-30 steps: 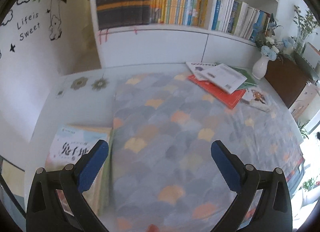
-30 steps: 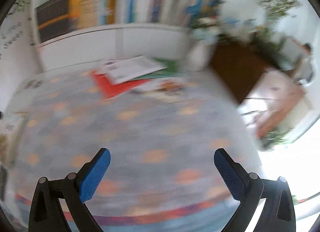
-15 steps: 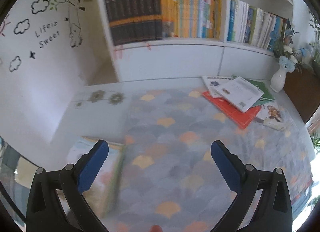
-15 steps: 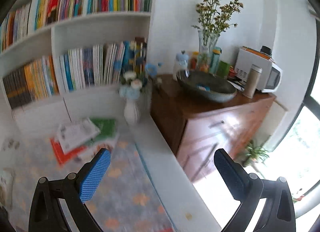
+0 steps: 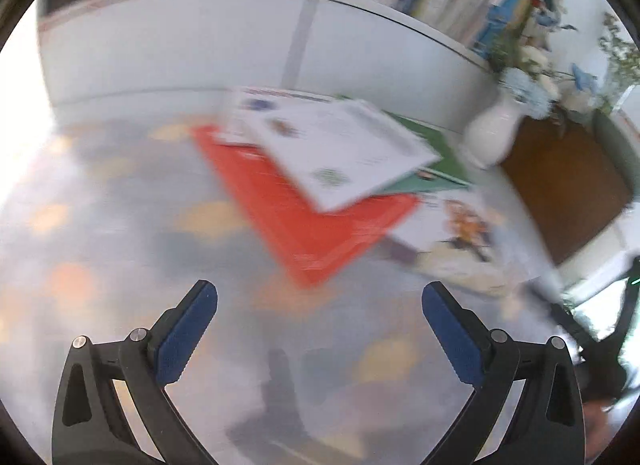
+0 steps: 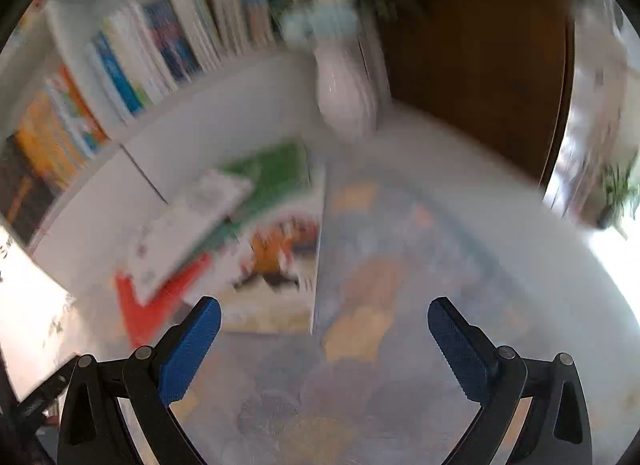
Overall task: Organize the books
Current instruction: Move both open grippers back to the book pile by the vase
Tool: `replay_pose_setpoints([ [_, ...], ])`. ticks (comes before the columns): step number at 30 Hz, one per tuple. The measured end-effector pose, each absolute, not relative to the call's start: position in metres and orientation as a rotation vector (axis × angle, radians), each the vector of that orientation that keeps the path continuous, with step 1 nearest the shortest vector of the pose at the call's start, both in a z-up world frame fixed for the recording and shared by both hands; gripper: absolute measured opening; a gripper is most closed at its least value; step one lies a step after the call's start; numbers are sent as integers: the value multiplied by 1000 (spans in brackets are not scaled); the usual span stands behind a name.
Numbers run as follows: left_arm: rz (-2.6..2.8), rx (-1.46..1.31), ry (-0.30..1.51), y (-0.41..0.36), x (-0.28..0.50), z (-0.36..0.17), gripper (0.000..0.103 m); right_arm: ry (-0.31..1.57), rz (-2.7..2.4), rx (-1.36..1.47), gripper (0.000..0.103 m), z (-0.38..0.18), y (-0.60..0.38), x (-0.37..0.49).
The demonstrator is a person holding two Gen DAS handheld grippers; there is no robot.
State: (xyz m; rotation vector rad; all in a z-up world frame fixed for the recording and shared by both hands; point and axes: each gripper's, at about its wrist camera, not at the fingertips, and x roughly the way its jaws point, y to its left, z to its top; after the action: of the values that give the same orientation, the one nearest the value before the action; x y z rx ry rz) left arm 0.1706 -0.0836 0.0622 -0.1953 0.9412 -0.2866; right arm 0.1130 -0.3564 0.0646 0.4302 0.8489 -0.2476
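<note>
A loose pile of books lies on the patterned cloth: a white book (image 5: 340, 149) on top of a red book (image 5: 296, 221) and a green book (image 5: 432, 161), with an illustrated book (image 5: 460, 241) beside them. My left gripper (image 5: 320, 313) hangs open just short of the red book. The right wrist view shows the same pile, blurred: white book (image 6: 188, 233), green book (image 6: 272, 173), red book (image 6: 148, 309), illustrated book (image 6: 276, 261). My right gripper (image 6: 324, 329) is open near the illustrated book's edge. Neither gripper holds anything.
A white bookshelf (image 5: 248, 41) filled with upright books runs along the back. A white vase (image 5: 492, 137) with flowers stands right of the pile, against a brown wooden cabinet (image 5: 568, 177). The patterned cloth (image 5: 120, 225) covers the surface.
Both views have swung toward the pile and moved much closer to it; both are motion-blurred. The right gripper turned back down from the cabinet. Both grippers stay open.
</note>
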Motion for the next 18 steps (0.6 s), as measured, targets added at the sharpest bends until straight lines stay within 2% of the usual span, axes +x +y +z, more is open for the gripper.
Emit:
replay_pose_setpoints([
  [3, -380, -218, 963, -107, 180, 50, 102, 902, -227, 379, 103, 38, -343, 121],
  [7, -474, -241, 1015, -121, 194, 23, 102, 906, -206, 246, 103, 32, -333, 124],
  [10, -508, -286, 995, -123, 195, 17, 102, 909, -189, 231, 103, 26, -336, 127],
  [15, -507, -174, 943, -139, 193, 14, 102, 907, -176, 214, 103, 25, -338, 138],
  [18, -499, -228, 934, -141, 204, 15, 102, 909, -166, 194, 103, 24, -334, 142],
])
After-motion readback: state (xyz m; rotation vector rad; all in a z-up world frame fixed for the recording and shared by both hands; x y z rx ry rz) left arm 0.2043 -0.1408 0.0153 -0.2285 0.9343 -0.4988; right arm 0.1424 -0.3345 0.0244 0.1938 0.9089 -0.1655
